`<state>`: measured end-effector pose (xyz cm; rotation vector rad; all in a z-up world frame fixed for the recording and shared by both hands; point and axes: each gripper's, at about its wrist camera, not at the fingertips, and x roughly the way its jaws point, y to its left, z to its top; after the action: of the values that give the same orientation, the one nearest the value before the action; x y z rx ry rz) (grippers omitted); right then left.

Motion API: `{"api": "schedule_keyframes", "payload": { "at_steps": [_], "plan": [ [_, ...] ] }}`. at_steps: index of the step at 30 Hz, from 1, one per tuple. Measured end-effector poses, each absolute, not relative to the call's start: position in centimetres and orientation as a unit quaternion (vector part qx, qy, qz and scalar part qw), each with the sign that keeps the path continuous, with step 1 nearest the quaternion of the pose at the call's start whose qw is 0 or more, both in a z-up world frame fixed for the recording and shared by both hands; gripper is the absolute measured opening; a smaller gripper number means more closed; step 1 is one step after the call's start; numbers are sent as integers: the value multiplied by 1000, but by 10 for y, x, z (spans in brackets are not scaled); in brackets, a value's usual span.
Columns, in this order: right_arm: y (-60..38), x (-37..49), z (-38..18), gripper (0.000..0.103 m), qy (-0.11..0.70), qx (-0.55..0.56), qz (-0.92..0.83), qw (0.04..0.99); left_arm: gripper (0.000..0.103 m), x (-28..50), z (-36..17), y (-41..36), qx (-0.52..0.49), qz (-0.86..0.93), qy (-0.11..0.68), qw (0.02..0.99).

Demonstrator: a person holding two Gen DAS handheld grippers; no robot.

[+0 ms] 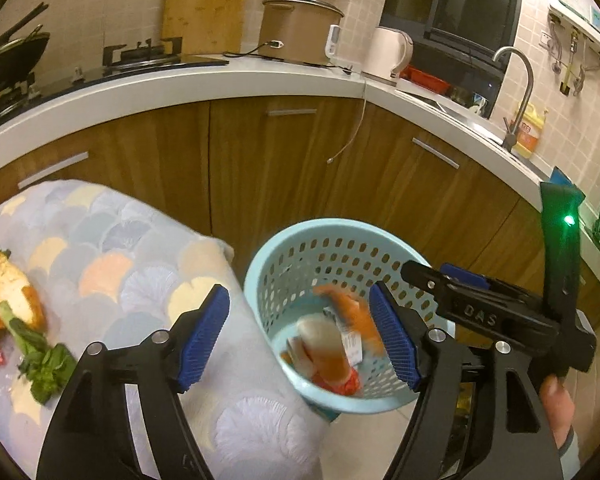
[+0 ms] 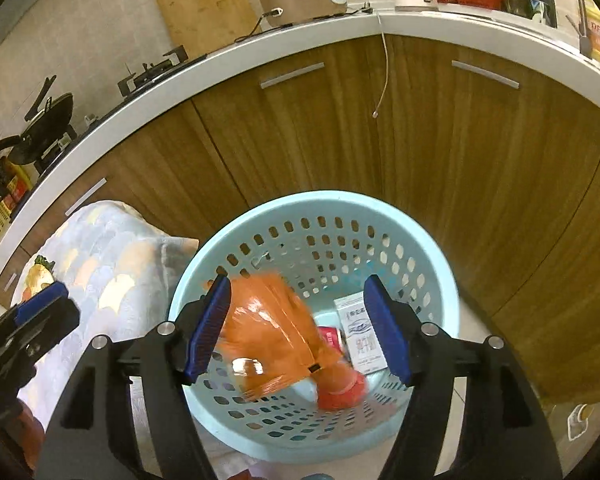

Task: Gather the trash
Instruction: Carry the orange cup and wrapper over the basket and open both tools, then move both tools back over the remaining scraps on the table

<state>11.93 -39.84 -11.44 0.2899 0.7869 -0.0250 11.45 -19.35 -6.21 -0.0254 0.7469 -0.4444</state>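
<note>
A light blue perforated trash basket [image 1: 284,248] [image 2: 420,248] stands on the floor by the cabinets. Inside lie a white carton [image 2: 360,336], a red can [image 2: 330,338] and other scraps. Two blurred pieces are falling in: an orange wrapper [image 2: 268,336] [image 1: 348,308] and a pale scrap [image 1: 320,340]. My left gripper [image 1: 300,336] is open and empty over the basket's left rim. My right gripper [image 2: 298,328] is open above the basket; it also shows in the left wrist view [image 1: 440,280]. Vegetable scraps [image 1: 16,304] and a leafy stalk [image 1: 40,360] lie on the patterned cloth [image 1: 140,264].
Wooden cabinets [image 1: 284,160] with a white countertop [image 1: 180,84] stand behind the basket. On the counter are a rice cooker [image 1: 300,28], a kettle [image 1: 392,52], a stove with a wok [image 1: 12,52] and a sink faucet [image 1: 520,80]. A cord [image 1: 352,136] hangs down.
</note>
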Motion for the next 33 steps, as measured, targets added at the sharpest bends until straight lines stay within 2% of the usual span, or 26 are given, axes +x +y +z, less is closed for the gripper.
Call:
{"api": "schedule_keyframes", "payload": {
  "at_steps": [11, 33],
  "plan": [
    [-364, 116, -90, 65, 339, 99, -33, 935, 74, 95, -53, -143, -28, -192, 348, 917],
    [-349, 108, -69, 65, 299, 90, -50, 949, 74, 90, -54, -135, -33, -229, 343, 911]
  ]
}}
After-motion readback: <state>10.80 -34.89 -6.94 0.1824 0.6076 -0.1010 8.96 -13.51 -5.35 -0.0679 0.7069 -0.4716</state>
